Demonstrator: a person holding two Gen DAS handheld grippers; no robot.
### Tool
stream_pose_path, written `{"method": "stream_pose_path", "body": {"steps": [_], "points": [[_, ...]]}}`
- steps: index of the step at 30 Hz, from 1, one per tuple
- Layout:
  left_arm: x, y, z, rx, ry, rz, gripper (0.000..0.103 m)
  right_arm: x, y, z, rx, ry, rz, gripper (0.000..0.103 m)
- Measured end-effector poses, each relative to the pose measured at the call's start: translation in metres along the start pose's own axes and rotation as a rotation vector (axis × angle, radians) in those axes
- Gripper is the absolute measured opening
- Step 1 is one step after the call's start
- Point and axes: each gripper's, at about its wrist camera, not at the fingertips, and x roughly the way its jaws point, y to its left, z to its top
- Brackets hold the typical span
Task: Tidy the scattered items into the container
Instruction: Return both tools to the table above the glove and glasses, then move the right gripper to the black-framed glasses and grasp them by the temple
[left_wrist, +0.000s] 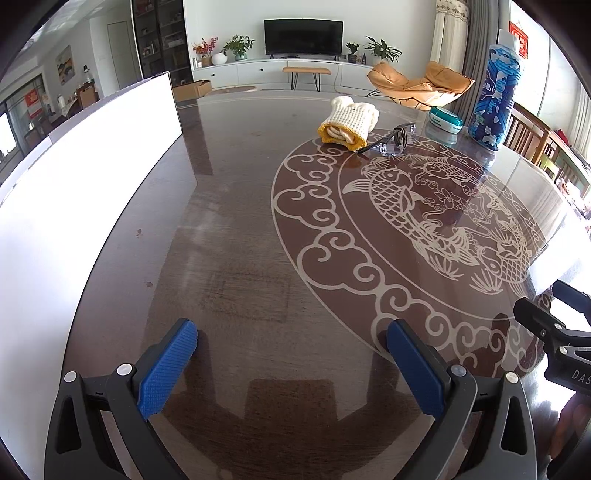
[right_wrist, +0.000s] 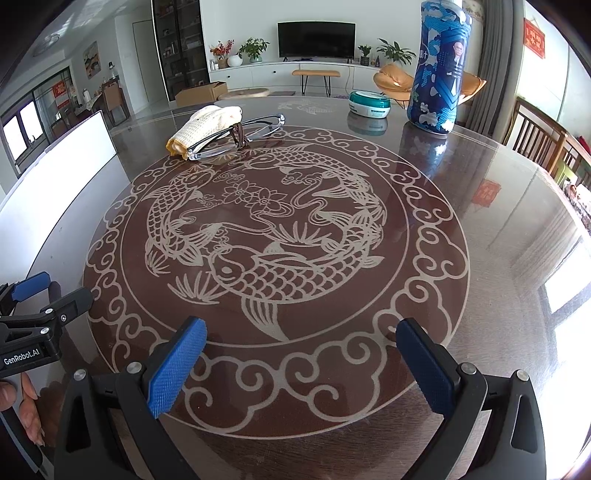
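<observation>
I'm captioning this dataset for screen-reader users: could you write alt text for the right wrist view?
The open right gripper hovers empty over a glossy brown table etched with koi. At the far side lie a knit glove touching clear glasses, a teal tin and a tall blue can.

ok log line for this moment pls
left gripper: open, empty | right gripper: open, empty | glove, glasses, teal tin, blue can: on table | white container: at left | nothing grasped yet

bright daylight from the right; glare on the glossy table (right_wrist: 517, 221); sharp focus, fisheye-bent edges.
</observation>
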Motion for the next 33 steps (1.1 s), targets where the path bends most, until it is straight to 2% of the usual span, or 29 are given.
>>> {"method": "stream_pose_path", "body": {"steps": [8,17,21,24,27,30,33], "points": [[-0.001,0.000,-0.001,-0.003,-0.004,0.003,0.103,0.022,0.020,0.024,-0.089,0.030,0.045,0.103],[0.000,0.000,-0.001,-0.003,-0.004,0.003,0.103,0.079,0.084,0.095,-0.154,0.031,0.092,0.103],[0.000,0.000,-0.001,-0.003,-0.004,0.002,0.103,0.104,0.104,0.127,-0.134,0.031,0.077,0.103],[0.000,-0.001,-0.001,-0.003,-0.005,0.003,0.103,0.117,0.093,0.147,-0.031,0.023,0.036,0.103],[0.000,-0.001,-0.001,-0.003,-0.005,0.003,0.103,0.120,0.064,0.155,0.077,0.005,0.008,0.103],[0.000,-0.001,-0.001,-0.003,-0.005,0.003,0.103,0.114,0.030,0.148,0.146,0.003,-0.048,0.103],[0.001,-0.001,-0.001,-0.003,-0.005,0.003,0.103,0.103,0.003,0.135,0.155,0.001,-0.050,0.103]]}}
